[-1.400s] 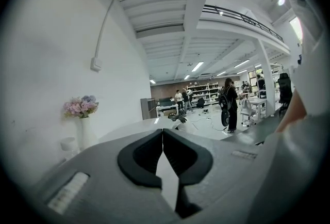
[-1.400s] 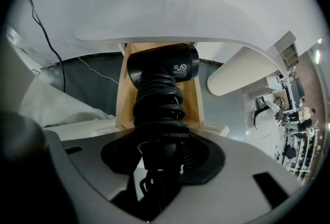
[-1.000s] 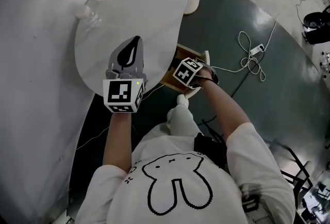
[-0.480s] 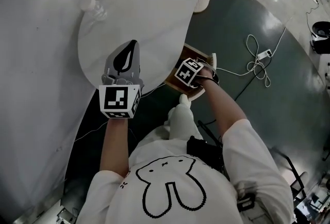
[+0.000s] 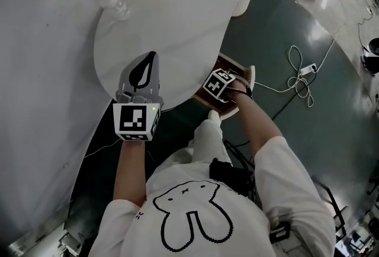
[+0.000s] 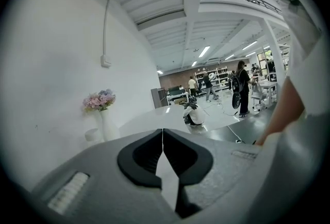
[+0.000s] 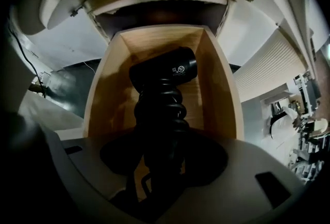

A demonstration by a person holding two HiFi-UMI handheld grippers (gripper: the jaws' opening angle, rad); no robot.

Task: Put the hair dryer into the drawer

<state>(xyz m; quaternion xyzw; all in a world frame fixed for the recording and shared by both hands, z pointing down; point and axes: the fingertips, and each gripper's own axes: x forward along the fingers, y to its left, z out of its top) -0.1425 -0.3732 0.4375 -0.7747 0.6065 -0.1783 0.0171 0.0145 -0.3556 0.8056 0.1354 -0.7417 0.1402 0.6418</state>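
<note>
right tongs (image 7: 160, 166): clamped on hair dryer (image 7: 164, 70) handle | dryer: head-down inside the open drawer (image 7: 216, 89) (seemingly not yet resting) | left tongs (image 6: 163, 153): closed, empty, beside the drawer | risk: an early release drops it hard, or the coiled cord snags the drawer wall

I can read no words or numbers anywhere. The black plastic hair dryer (image 7: 164, 70) just ahead of the right gripper (image 7: 164, 158) has a short line of white print and a round symbol on its barrel, too small to make out. Black-and-white square markers stand on that gripper's white cube (image 5: 218, 83) and on the matching cube (image 5: 136, 121) behind the left gripper (image 5: 152, 60). The white T-shirt (image 5: 195, 220) behind both carries a black rabbit outline.
</note>
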